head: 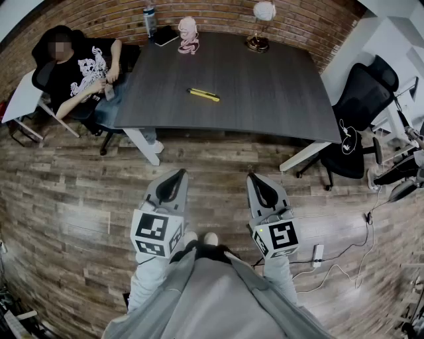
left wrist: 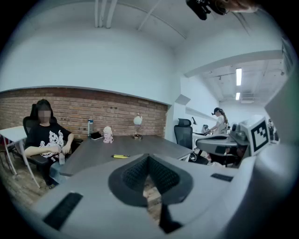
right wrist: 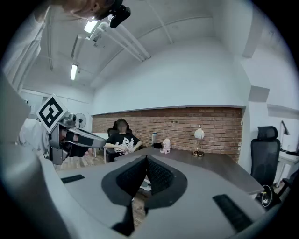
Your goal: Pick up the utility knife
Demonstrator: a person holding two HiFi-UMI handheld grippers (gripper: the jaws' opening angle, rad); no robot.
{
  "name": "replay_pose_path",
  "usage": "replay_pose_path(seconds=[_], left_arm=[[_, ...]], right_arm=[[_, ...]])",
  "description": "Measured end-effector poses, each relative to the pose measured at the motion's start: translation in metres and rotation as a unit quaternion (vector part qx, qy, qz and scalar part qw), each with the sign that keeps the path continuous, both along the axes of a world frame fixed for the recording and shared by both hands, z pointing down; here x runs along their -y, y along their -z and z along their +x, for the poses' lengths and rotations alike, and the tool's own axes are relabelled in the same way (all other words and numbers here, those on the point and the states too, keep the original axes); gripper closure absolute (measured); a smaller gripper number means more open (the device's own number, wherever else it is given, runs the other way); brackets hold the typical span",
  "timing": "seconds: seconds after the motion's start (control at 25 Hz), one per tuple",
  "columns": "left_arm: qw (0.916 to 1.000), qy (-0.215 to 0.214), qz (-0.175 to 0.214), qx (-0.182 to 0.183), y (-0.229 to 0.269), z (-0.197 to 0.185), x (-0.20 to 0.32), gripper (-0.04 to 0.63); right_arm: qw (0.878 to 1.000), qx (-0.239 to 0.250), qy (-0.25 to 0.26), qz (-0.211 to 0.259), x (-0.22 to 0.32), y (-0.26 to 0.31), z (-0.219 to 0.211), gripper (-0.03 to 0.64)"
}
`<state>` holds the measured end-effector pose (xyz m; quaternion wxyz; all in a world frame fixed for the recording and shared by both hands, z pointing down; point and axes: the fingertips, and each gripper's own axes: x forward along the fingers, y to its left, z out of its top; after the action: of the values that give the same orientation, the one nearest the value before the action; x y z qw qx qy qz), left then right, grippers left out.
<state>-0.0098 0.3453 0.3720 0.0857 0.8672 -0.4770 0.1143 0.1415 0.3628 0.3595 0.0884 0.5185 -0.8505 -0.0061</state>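
With the left gripper [head: 173, 177] and right gripper [head: 256, 179] at lower centre both closed and empty, either might merely shove the flat utility knife [head: 203, 95] at upper centre.

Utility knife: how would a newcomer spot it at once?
Find the dark table by the brick wall. The utility knife lies flat near its middle, alone. It is the only slim yellow bar; the bottle, pink figure and lamp stand along the far edge.
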Motion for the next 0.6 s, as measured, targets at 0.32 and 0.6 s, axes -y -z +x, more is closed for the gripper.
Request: replay_pose_path(seconds=[0.32, 0.6], left_arm=[[0.9998, 0.018, 0.007, -0.002, 0.002, 0.009, 0.002, 0.577], [0.9997, 0.023, 0.005, -0.006, -0.006, 0.004, 0.03, 0.577]], right_arm=[[1.0, 0.019, 0.008, 0.0, 0.004, -0.001, 0.014, 0.598], [1.0, 0.026, 0.007, -0.007, 0.033, -0.011, 0.011, 0.598]])
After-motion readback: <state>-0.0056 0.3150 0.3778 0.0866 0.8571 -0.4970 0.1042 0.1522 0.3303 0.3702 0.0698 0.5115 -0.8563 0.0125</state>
